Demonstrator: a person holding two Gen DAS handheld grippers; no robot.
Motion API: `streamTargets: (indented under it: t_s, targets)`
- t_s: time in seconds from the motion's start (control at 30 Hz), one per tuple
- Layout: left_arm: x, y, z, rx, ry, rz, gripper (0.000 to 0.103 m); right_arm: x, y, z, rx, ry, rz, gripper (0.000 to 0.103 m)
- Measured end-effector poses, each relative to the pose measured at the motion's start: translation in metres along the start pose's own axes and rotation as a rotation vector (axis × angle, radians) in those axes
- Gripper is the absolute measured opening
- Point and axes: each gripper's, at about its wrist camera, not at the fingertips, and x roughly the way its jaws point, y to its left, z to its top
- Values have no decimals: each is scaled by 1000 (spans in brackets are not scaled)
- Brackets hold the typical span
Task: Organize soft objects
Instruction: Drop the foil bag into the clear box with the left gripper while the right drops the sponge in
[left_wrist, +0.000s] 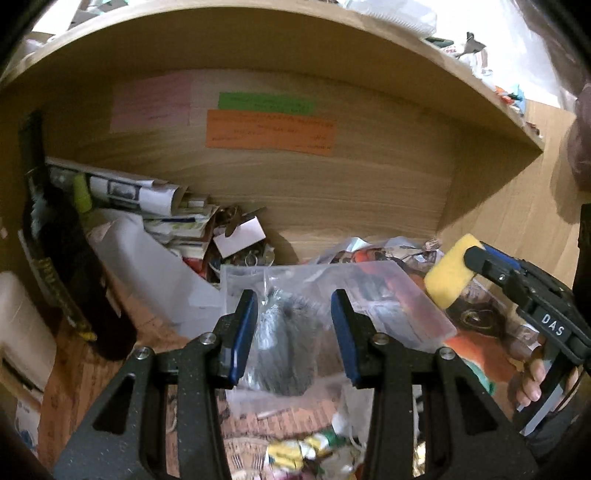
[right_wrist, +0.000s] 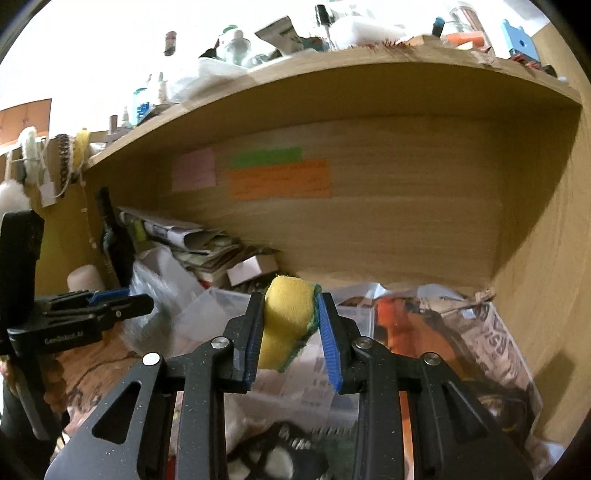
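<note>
My right gripper (right_wrist: 290, 306) is shut on a yellow sponge (right_wrist: 286, 321) with a green scrub layer and holds it in the air above a clear plastic bin (right_wrist: 207, 317). The sponge also shows in the left wrist view (left_wrist: 448, 271), held by the right gripper (left_wrist: 469, 260) at the right. My left gripper (left_wrist: 293, 306) is open and empty, its jaws wide apart above a grey fuzzy item in a clear plastic bag (left_wrist: 284, 343) inside the clear bin (left_wrist: 413, 295). The left gripper (right_wrist: 147, 302) shows at the left of the right wrist view.
A wooden shelf nook (left_wrist: 332, 192) has coloured notes (left_wrist: 269, 133) on its back wall. A dark wine bottle (left_wrist: 70, 280) stands at the left beside rolled newspapers (left_wrist: 129, 192). Orange printed bags (right_wrist: 424, 325) and clutter lie on the right. Bottles (right_wrist: 236, 44) crowd the top shelf.
</note>
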Motion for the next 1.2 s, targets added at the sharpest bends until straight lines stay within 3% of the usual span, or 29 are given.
streamTargets:
  t_s: [0.17,0.4,0.47,0.53,0.6,0.8,0.93,1.03,1.2]
  targets:
    - [38,3,5,1,76,11,41,33,-9,-2,5,68,-3,27]
    - [62,12,-8,-26,151,-2,41,74,-19,-20,27,247,20,28]
    - [65,10,-11,-23,168,-6,47,81,-20,-24,31,289,20,29]
    - [64,8,-13,-17,170,-5,55,84,-22,-26,36,312,23,36]
    - [59,6,-14,-10,164,-5,61,78,-21,-24,32,286,6,57]
    - [30,1,-11,3,114,-9,88,45,-12,-7,-15,161,-50,82]
    - [6,-7,-14,19,80,-15,99,21,-11,-1,-28,111,-61,86]
    - [-3,-14,-21,33,83,-28,101,6,-10,-8,-34,104,-67,95]
    - [-4,-29,-40,63,132,-49,102,-8,-8,-30,-50,132,-94,97]
